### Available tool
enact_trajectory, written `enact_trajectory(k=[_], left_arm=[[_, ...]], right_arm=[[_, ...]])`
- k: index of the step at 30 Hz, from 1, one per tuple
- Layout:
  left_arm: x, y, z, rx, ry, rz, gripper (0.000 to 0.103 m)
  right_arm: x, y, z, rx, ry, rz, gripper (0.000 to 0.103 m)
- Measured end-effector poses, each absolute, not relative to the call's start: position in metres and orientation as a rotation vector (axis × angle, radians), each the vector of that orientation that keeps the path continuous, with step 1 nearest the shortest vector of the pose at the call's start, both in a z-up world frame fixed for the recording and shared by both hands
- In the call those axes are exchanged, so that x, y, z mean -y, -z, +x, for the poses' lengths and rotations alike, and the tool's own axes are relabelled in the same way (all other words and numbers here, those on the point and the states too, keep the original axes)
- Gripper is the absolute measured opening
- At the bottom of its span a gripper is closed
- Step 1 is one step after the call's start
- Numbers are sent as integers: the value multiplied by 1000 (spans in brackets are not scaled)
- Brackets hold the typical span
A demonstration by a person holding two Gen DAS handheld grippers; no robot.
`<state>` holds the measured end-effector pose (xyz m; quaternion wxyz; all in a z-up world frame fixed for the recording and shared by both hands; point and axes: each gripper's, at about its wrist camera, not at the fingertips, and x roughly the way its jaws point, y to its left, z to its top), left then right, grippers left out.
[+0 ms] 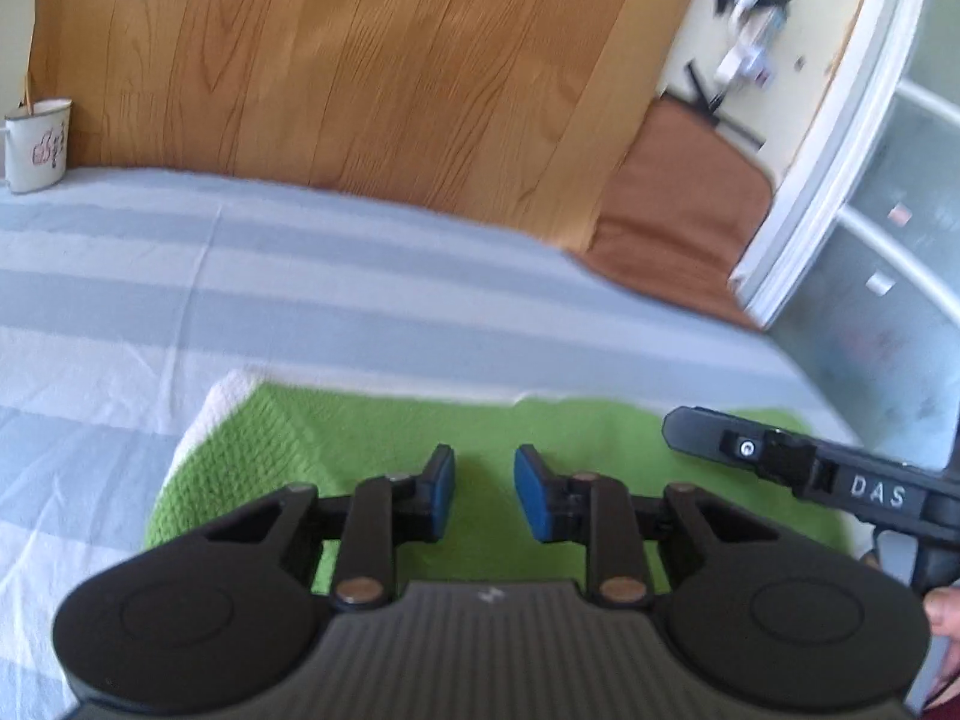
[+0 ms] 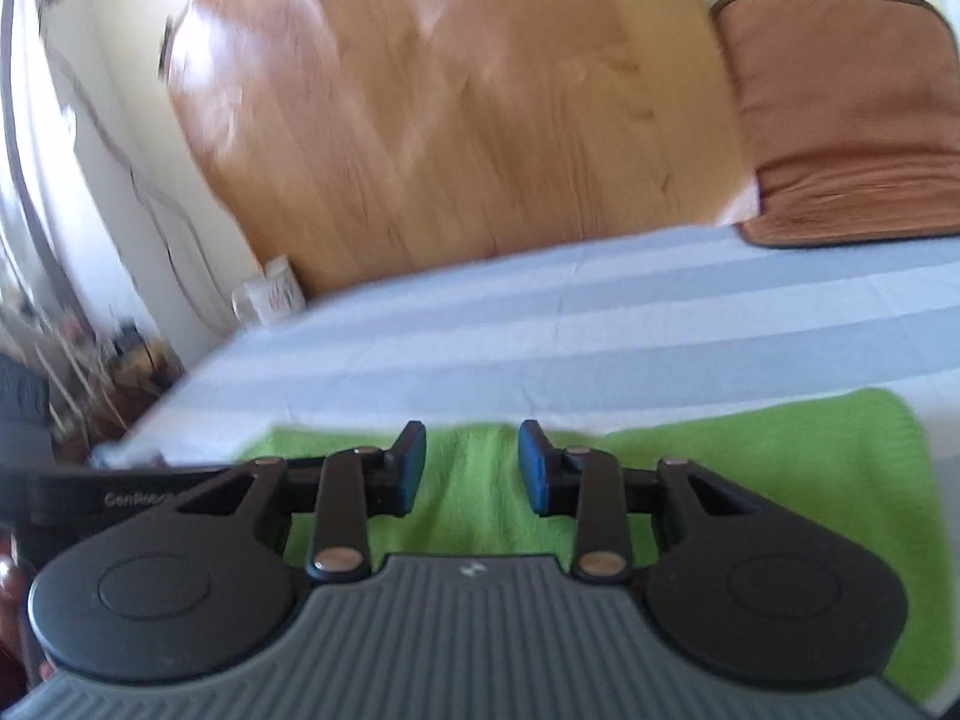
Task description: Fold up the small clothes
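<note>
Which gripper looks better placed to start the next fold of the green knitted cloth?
Probably left: the left gripper hangs open near the green knitted cloth's white-edged corner; the right gripper is over its middle.

A bed (image 1: 300,276) with a blue-and-white striped sheet carries a green knit garment (image 1: 360,438) lying flat and a white mug (image 1: 37,144) at its far corner.
</note>
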<state>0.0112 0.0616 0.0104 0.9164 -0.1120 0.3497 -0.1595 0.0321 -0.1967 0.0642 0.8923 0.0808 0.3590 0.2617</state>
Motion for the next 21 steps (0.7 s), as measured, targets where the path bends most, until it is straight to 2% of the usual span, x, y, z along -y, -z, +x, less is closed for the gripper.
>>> enact_trajectory(k=[1, 2, 6, 10, 12, 17, 21], left_arm=[[-63, -3, 13, -725, 305, -212, 16], [-69, 2, 11, -711, 297, -204, 5], [-93, 8, 9, -697, 313, -268, 6], [-85, 4, 5, -696, 288, -258, 6], [-80, -1, -6, -681, 292, -257, 14], [-73, -13, -40, -613, 390, -298, 17], [-61, -11, -53, -574, 424, -245, 30]], right_arm=[[192, -55, 29, -771, -548, 113, 37], [195, -51, 18, -750, -562, 78, 36], [217, -50, -10, -718, -570, 59, 35], [230, -52, -22, -701, -553, 79, 35], [231, -55, -29, -692, -541, 71, 35], [233, -69, -39, -608, -547, 148, 36], [226, -61, -43, -572, -507, 118, 36]])
